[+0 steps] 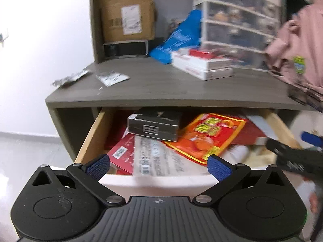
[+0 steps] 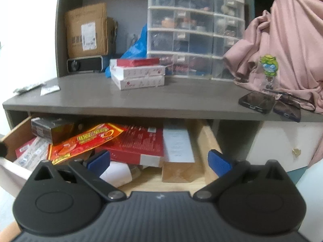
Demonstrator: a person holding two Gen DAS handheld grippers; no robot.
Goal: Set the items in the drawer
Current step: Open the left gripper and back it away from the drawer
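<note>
Two white boxes (image 2: 139,78) sit stacked on my desk (image 2: 181,98), one red box (image 2: 137,62) on top. Both my claws, left gripper (image 1: 158,166) and right gripper (image 2: 159,160), gape empty over the crammed drawer (image 2: 208,141).

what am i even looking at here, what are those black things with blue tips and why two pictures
Those are two hand-held grippers, one in each of a person's hands, each carrying a wide-angle camera that looks out along its fingers. One picture comes from the left gripper, the other from the right gripper. Both are open and hold nothing.

Below them is an open drawer full of things: a dark box, an orange-red packet and a red box. On the grey desk above sit stacked white boxes, a cardboard box, a clear drawer organiser, pink cloth and two phones.
</note>
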